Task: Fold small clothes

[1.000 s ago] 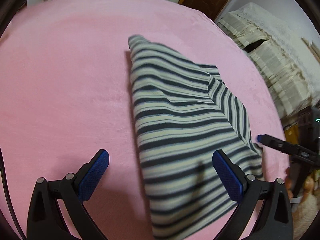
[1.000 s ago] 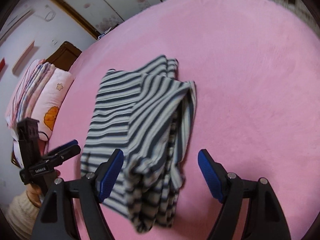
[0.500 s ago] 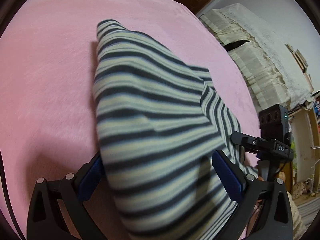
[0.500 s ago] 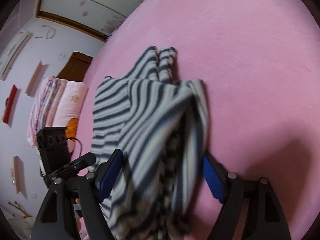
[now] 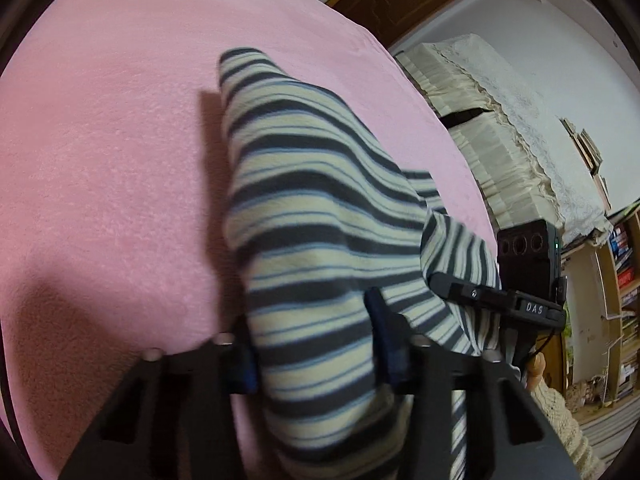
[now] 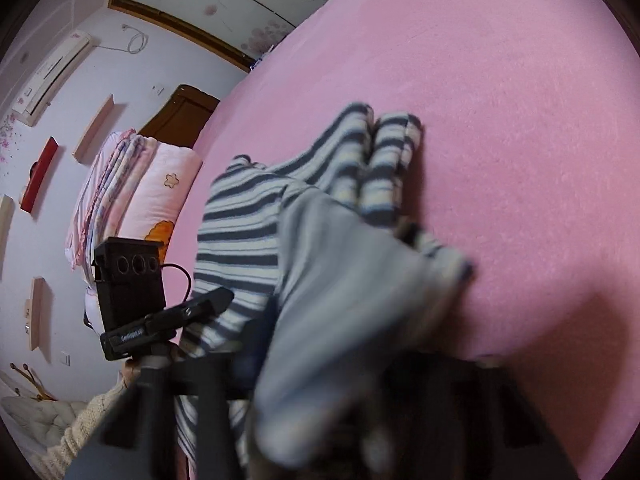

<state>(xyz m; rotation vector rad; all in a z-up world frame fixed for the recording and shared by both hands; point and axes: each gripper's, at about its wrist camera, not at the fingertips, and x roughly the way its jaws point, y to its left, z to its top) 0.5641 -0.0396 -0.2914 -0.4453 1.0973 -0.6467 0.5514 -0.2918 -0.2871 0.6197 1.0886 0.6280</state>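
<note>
I have the left gripper (image 5: 316,344) clamped on the near edge of the striped garment (image 5: 320,216); its jaws have just been closing and the blue pads (image 5: 380,328) now press the cloth from both sides. The garment rises from that grip and drapes away over the pink bed (image 5: 112,160), its far corner lying on the cover. My right gripper (image 6: 340,360) has also just been closing, with a thick, blurred bunch of the same cloth filling the space between its jaws; the fingers are mostly hidden under the fabric, but the fold sits squeezed between them. From the right view, two striped ends lie side by side, flat on the bed beyond the bunch. Each gripper shows at the edge of the other's view, both at the garment's near end.
</note>
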